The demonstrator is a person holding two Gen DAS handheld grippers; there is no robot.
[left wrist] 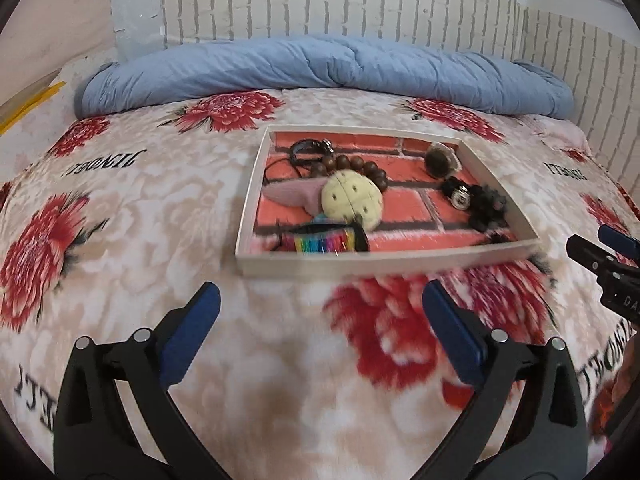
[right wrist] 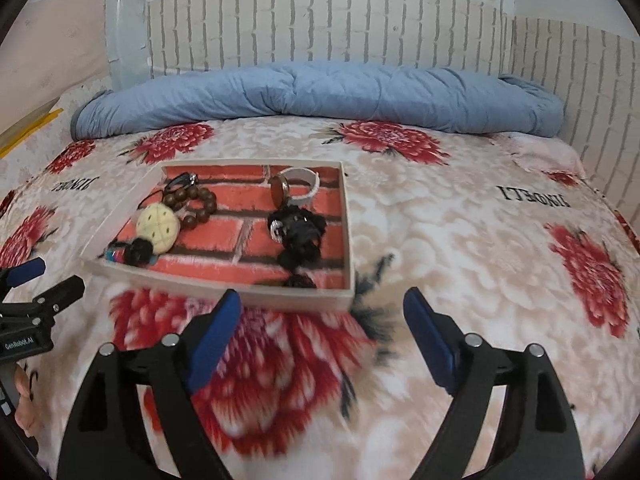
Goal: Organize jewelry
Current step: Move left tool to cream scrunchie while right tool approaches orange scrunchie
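Both tools, left (left wrist: 320, 312) and right (right wrist: 322, 316), gape empty before the jewelry tray (right wrist: 224, 290), blue quilt (right wrist: 320, 92) beyond.

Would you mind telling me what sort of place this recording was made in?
Most likely a bedroom: a floral blanket covers a bed, a rolled blue quilt lies along the brick-patterned wall.

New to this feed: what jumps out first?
The shallow white tray with a red brick-print lining sits mid-bed on the floral blanket, holding a brown bead bracelet, a cream round pendant and a black tasselled piece. Both the left gripper and right gripper hover open before it, empty.
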